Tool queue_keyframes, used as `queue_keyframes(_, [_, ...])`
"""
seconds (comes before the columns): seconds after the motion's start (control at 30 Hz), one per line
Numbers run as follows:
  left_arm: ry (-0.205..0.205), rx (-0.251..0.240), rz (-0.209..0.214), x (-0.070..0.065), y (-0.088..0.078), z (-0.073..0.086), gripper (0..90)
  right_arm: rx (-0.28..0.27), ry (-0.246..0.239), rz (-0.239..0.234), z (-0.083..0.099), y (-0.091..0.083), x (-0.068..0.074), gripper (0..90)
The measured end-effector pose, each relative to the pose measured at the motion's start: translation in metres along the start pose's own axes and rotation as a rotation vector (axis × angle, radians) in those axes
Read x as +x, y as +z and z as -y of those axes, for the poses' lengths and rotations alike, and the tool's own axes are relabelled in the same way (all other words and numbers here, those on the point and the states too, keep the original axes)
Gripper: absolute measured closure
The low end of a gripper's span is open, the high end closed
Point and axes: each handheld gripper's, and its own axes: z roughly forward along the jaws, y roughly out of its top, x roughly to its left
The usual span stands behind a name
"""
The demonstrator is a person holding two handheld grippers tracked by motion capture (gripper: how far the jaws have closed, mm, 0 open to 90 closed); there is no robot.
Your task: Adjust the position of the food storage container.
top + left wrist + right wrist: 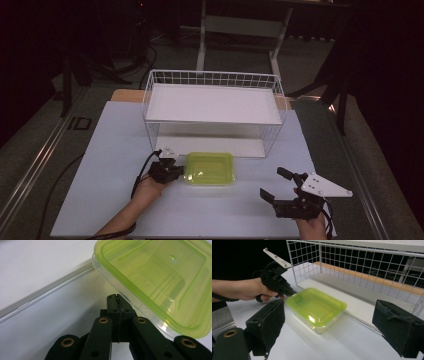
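Fingers of my left gripper (176,171) are pressed together at the near-left edge of the green-lidded container (209,168). In the left gripper view the two black jaws meet with no gap, their tips right at the container's rim (117,287), so I read them as pinching the lip of the lid (160,275) or the clear tub just under it; the exact contact is hidden beneath the overhang. A pinch on the rim suits a shallow box that offers no other purchase from the side.

My right gripper (281,186) hovers over the front right of the table (120,195), well apart from the container. Its jaws stand wide apart with nothing between them, and in the right gripper view the padded fingers (269,320) frame the container (315,307) from a distance. I judge it is held in reserve, ready to steady the far side.

That container sits flat on the table, just in front of the white wire rack (215,107) and left of the table's centre. The rack has an upper shelf (212,103) and an open lower bay facing me, which appear bare. With the container parked at the mouth of the bay, I judge the work in hand is to slide or lift it into the rack. A one-sided rim pinch may let the box tilt or the lid peel.
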Motion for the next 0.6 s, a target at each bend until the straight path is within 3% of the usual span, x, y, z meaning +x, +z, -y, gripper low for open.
queue_keyframes(0.4, [0.014,0.008,0.017,-0.008,0.017,-0.010,90.0,0.003,0.010,-0.013,0.001,0.000,0.000,11.0])
queue_keyframes(0.5, [0.012,0.019,-0.005,-0.007,0.013,-0.006,90.0,-0.002,0.007,-0.008,0.002,0.000,0.001,11.0])
queue_keyframes(0.6, [-0.002,0.009,-0.012,-0.005,0.005,0.001,87.6,-0.011,0.023,-0.043,0.001,0.000,0.002,11.0])
